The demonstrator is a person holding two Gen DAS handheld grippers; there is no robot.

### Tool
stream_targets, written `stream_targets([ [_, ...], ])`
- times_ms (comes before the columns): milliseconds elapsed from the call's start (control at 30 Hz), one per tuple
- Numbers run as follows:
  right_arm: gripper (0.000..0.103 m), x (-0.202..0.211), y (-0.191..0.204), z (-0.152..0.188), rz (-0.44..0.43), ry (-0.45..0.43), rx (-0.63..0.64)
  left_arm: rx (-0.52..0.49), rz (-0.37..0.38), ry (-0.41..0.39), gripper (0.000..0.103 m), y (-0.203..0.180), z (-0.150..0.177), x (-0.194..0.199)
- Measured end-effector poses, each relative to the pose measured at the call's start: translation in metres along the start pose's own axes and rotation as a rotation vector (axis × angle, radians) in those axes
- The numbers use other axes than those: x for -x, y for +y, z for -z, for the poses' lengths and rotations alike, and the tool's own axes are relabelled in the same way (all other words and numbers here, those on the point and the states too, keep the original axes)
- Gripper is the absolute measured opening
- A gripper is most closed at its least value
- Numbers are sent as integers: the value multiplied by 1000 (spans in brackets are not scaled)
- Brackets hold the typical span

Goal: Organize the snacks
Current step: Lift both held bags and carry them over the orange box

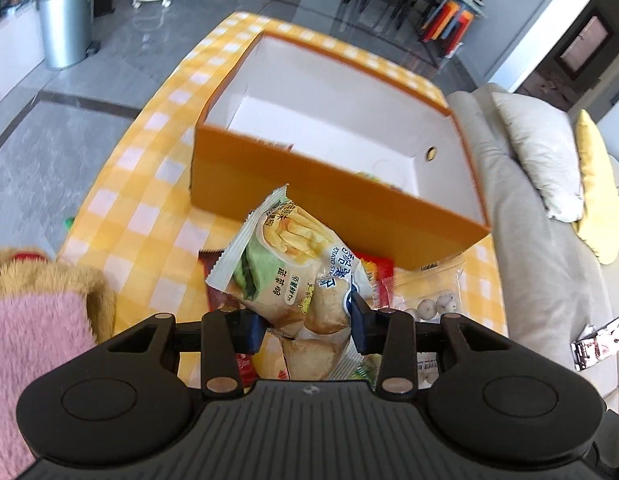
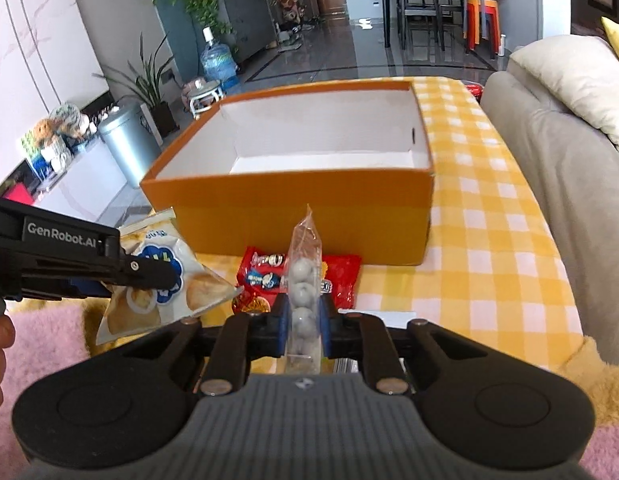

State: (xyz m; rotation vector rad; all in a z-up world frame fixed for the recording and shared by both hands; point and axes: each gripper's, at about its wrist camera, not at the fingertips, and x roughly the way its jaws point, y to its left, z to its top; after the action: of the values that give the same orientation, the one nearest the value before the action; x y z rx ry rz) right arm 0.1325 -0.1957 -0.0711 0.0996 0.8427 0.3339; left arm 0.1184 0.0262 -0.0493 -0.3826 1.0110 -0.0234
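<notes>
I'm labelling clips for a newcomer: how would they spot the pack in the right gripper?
Find the big orange box on the yellow checked cloth. Just before its near wall, the right gripper pinches an upright clear sleeve. Unlike the red packets behind it, it shows a column of grey-white balls.

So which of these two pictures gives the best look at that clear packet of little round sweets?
The right wrist view: the clear packet stands upright, pinched in the right gripper, centred and sharp. In the left wrist view a similar packet shows only partly, lying on the tablecloth behind the chips bag.
</notes>
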Motion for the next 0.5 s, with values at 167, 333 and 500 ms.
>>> stream_targets([
  [167,12,26,-5,-8,3,-53,-20,-67,14,-49,46,-11,-9,18],
  [333,12,48,-10,-25,5,-111,-31,-123,24,-89,46,-20,-26,30],
  [500,12,60,-11,-52,7,-176,-18,-157,26,-142,46,-27,-51,40],
])
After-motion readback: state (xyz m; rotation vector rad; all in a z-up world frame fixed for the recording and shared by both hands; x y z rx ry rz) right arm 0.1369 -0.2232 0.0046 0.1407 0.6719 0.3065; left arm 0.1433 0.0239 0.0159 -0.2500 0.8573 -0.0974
